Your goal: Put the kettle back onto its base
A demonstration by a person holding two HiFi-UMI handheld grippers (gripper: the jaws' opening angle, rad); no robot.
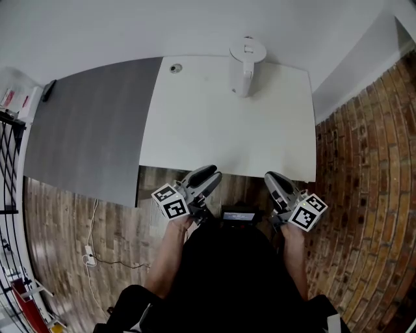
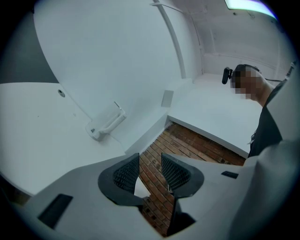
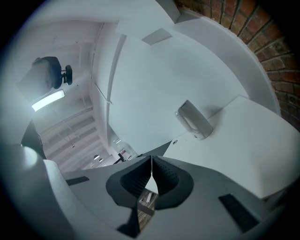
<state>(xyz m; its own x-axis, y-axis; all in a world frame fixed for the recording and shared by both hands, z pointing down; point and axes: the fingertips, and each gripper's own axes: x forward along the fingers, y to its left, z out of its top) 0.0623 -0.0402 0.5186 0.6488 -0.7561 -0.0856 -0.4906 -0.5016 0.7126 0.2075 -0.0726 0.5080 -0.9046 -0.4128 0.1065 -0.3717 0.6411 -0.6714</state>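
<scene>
Kettle [image 1: 242, 68] stood top centre of frame, far side of table [image 1: 195, 130], handle facing down-frame. Base not made out. Left gripper [image 1: 209, 175] had narrow gap, empty; right gripper [image 1: 273, 178] jaws together, empty. Both sat lower centre, short of table edge, well apart from kettle; neither clearly nearer.

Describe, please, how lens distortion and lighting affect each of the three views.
Head view: fisheye bows the edges of the white rectangular table; light is even. Left gripper view: dark vignetted corners, tilted scene, bright ceiling light blown out. Right gripper view: strongly rolled, long strip lamp glares, white plastic kettle is sharp.
</scene>
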